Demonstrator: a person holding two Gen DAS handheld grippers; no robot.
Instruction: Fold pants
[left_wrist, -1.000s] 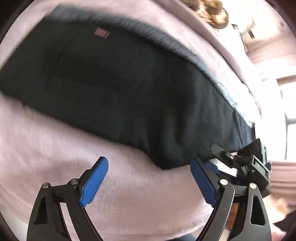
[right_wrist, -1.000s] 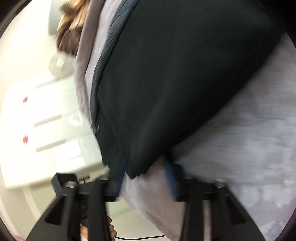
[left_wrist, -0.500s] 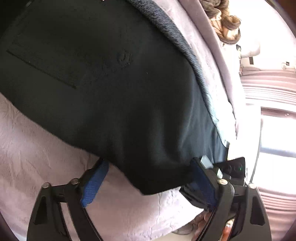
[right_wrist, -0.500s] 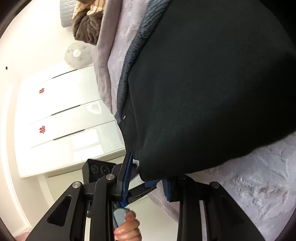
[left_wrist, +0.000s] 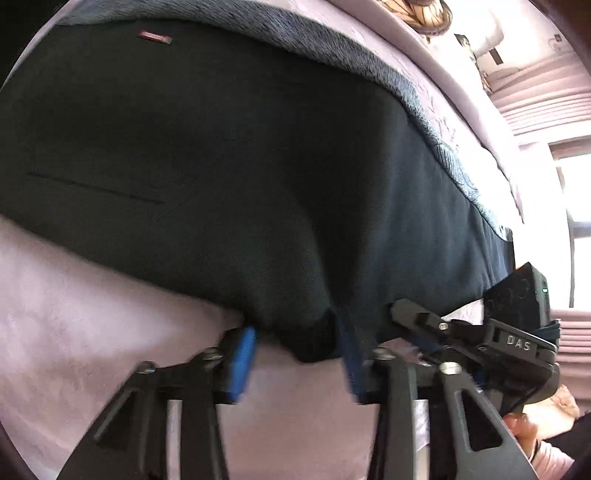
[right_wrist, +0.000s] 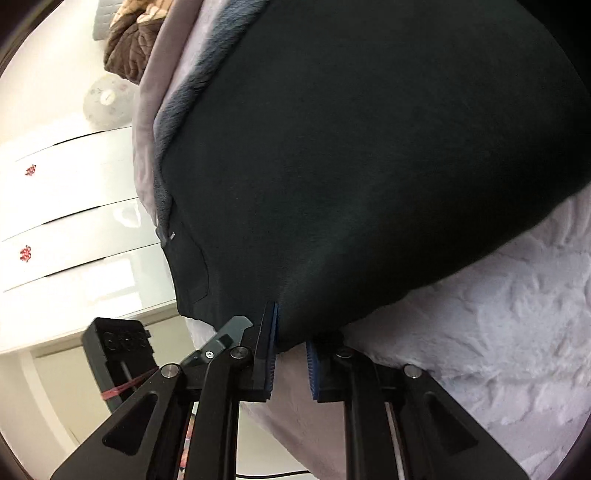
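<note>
- Both of your claws are narrowing since the earlier frames: a second ago they stood wide at the hem, and now each has dark cloth between its blue pads.
- Your left claw (left_wrist: 295, 341) is closing on a bunched corner of the pants (left_wrist: 229, 177); its pads are pressing the fold.
- Your right claw (right_wrist: 291, 347) is closing too, nearly together, pinching a thin edge of the same garment.
- You are holding the pants along the near edge of the bed (left_wrist: 66, 314), on its pale fleecy cover, with their long axis running across in front of you, between your two hands.
- Away from you a grey blanket (left_wrist: 332, 48) is lying along the pants' far side, so I judge the open room for the fold to be over the garment itself.
</note>
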